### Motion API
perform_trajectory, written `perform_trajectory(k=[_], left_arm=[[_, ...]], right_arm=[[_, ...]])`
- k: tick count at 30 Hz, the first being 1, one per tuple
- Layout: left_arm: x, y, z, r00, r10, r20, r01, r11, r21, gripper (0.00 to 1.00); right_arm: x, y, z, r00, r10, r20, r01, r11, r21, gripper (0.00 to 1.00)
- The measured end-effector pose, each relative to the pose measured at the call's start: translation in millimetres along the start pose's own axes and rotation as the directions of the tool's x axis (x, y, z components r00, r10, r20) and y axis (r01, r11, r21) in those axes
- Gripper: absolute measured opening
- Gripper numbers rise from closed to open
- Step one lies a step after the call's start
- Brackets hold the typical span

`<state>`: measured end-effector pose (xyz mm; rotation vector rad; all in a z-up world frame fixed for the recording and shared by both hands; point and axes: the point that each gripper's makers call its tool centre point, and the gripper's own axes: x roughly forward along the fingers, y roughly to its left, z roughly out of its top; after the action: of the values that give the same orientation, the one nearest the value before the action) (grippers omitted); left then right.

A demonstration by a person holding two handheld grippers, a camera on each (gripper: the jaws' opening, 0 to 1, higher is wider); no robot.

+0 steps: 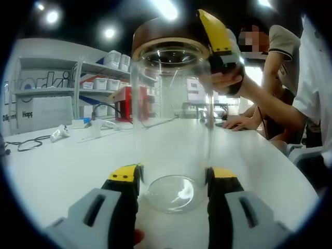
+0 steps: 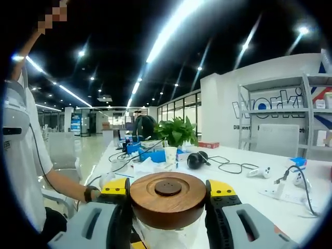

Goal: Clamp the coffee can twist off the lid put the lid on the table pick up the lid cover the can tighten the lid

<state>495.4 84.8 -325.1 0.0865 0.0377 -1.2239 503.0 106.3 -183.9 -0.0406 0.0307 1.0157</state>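
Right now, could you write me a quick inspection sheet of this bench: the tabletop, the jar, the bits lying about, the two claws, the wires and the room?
Surface: white table, glossy, bare near the jar.
Job's things: clear glass can upright on the table, empty; wooden lid sitting on its mouth.
Clutter: white controller, red box, potted plant, paper cup, black headphones.
Grippers: left gripper closed on the can's base; right gripper closed on the lid.
Cables: black cable loose on the table; more beside the headphones.
Surroundings: white shelving with bins, ceiling strip lights, a seated person.
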Motion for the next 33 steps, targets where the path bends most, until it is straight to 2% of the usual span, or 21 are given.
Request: perform_trajectory(k=[33], left_arm=[[-0.3, -0.5, 0.6, 1.0, 0.001, -0.001, -0.001, 1.0, 0.001, 0.43]], right_arm=[[-2.5, -2.4, -0.9, 0.987, -0.16, -0.007, 0.16, 0.987, 0.014, 0.52]])
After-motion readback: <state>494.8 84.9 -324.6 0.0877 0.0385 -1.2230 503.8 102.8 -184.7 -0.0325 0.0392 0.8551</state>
